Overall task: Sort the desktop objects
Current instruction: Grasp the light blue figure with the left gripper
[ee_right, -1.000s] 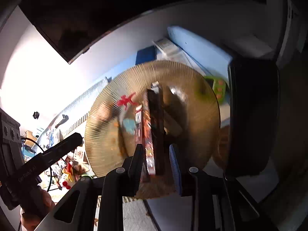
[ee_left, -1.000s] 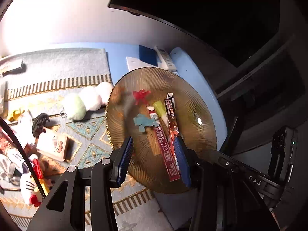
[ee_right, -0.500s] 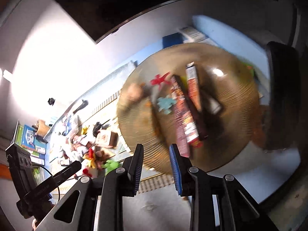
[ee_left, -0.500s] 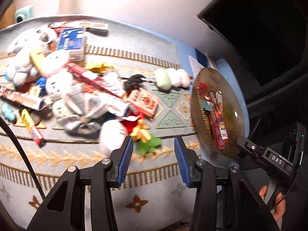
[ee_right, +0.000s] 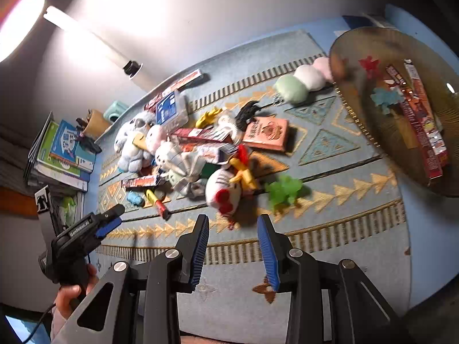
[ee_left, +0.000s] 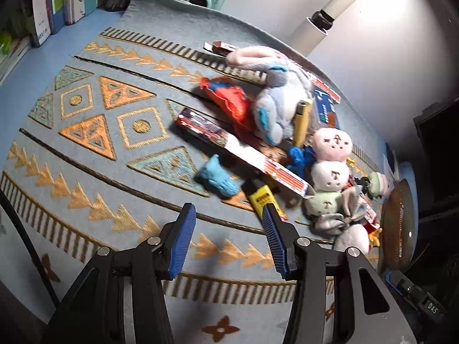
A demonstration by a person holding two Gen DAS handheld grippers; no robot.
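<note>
A pile of plush toys, snack boxes and small toys lies on a patterned blue rug [ee_left: 94, 120]. My left gripper [ee_left: 229, 240] hovers over the rug near a blue toy [ee_left: 218, 179] and a yellow bar [ee_left: 262, 197]. Its jaws are opening with nothing between them. My right gripper [ee_right: 233, 249] hangs just before a white plush chicken [ee_right: 223, 189] and a green toy [ee_right: 284, 190]; its jaws are also opening and empty. An amber plate [ee_right: 355, 46] at the right holds red snack boxes [ee_right: 416, 114] and small toys. The left gripper [ee_right: 106, 220] shows at lower left, held by a hand [ee_right: 71, 292].
Books [ee_right: 63, 149] are stacked at the rug's far left. A pink box [ee_right: 265, 134] and a three-ball plush [ee_right: 301, 83] lie between pile and plate. A long red box [ee_left: 238, 149] and a plush rabbit [ee_left: 275, 91] lie beyond the left gripper. The plate [ee_left: 398, 229] sits at the right edge.
Both grippers have swung left from over the plate to the toy pile on the rug. Both pairs of jaws stand wider than before.
</note>
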